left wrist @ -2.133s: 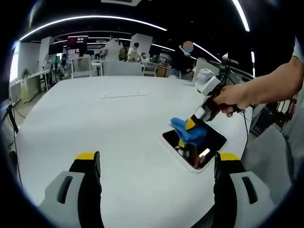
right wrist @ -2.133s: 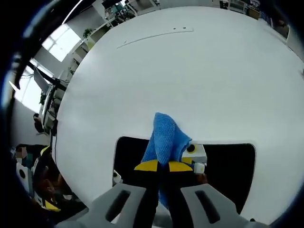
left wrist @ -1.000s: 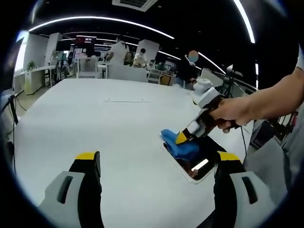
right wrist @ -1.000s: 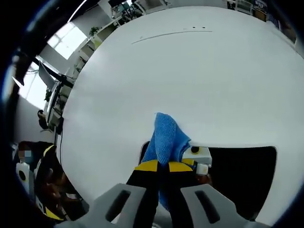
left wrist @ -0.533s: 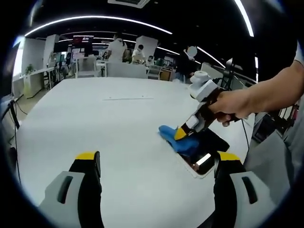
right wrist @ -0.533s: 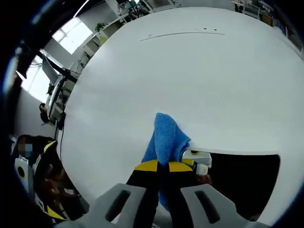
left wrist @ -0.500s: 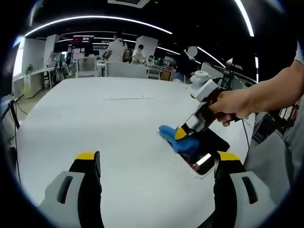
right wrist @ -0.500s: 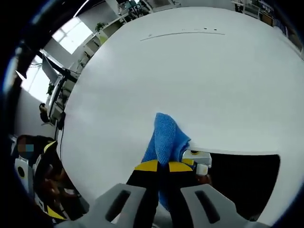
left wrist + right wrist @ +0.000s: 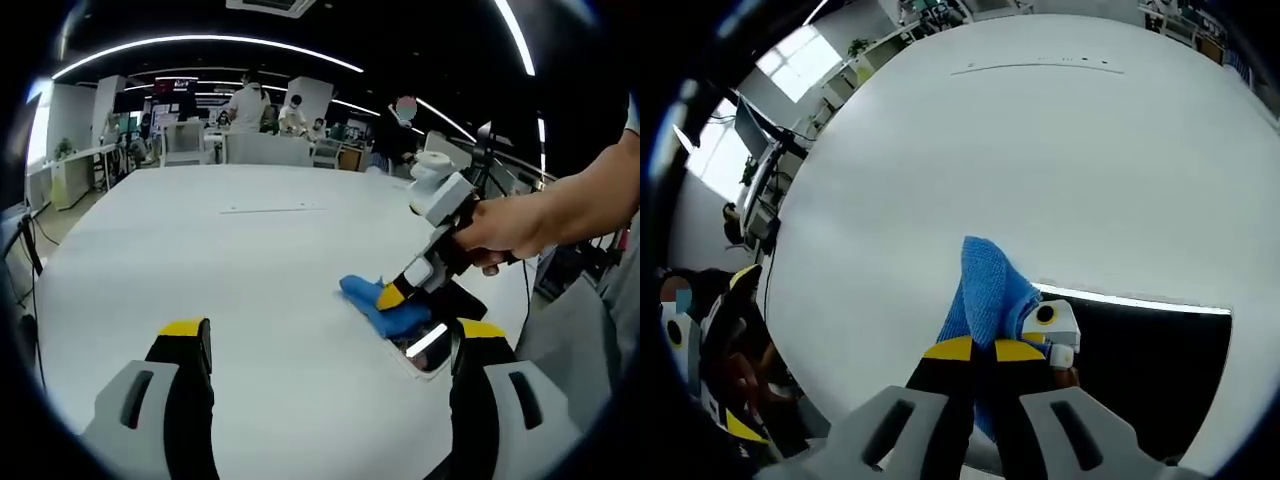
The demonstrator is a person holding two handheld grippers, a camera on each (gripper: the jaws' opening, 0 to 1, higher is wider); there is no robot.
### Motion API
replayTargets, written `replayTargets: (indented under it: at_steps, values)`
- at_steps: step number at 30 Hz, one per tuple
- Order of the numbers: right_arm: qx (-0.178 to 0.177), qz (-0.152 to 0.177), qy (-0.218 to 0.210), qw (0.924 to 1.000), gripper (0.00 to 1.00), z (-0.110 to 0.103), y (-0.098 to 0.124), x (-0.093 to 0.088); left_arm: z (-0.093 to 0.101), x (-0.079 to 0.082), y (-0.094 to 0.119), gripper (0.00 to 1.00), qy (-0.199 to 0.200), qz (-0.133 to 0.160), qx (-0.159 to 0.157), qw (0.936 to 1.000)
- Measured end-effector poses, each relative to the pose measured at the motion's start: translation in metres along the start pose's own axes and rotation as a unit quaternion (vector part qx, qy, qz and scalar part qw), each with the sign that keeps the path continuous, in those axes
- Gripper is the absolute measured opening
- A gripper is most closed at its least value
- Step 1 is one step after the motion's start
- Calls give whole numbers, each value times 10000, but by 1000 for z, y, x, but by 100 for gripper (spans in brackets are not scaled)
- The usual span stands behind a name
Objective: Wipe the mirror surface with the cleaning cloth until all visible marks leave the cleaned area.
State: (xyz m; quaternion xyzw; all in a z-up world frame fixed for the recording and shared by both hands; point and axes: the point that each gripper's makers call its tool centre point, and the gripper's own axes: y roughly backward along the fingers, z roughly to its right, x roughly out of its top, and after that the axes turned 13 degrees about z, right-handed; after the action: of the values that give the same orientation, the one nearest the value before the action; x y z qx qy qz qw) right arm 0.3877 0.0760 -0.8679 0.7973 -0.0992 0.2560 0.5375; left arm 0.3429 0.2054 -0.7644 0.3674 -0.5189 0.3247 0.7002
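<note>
Mirror (image 9: pixel 1140 350) lies flat on the white table (image 9: pixel 200 260), at about 4 o'clock in the right gripper view and 3 o'clock in the left gripper view, where its dark glass throws back a bright streak of ceiling light. It looks thin, rigid and breakable, and it is probably light enough to skate on the smooth top if pushed hard sideways; I would press down gently rather than shove.

Cloth (image 9: pixel 985 295) is blue, soft and limp, bunched into a fold. The right gripper (image 9: pixel 975 350) has its yellow-tipped jaws closed tight on the cloth's near end, so the loose end flops forward toward 12 o'clock, over the mirror's left edge and partly onto the table. In the left gripper view the same gripper (image 9: pixel 392 295) comes in from 3 o'clock, held by a hand (image 9: pixel 510 230), pinning the cloth (image 9: pixel 385 305) down on the mirror's (image 9: pixel 430 340) near-left corner.

The left gripper (image 9: pixel 325 345) hangs above bare table with its jaws spread wide, holding nothing.

A pinch near the fold's middle suits such a floppy cloth. I cannot tell whether marks remain on the glass.
</note>
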Motion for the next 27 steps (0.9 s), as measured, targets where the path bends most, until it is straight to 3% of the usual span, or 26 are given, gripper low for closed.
replayTargets:
  at_steps: [16, 27]
  values:
    - [41, -114, -23, 9999, 0, -10, 12, -23, 8, 3, 13, 99, -66, 11, -28, 10000]
    - [31, -188, 214, 9996, 0, -9, 6, -21, 13, -1, 17, 99, -55, -56, -79, 9999]
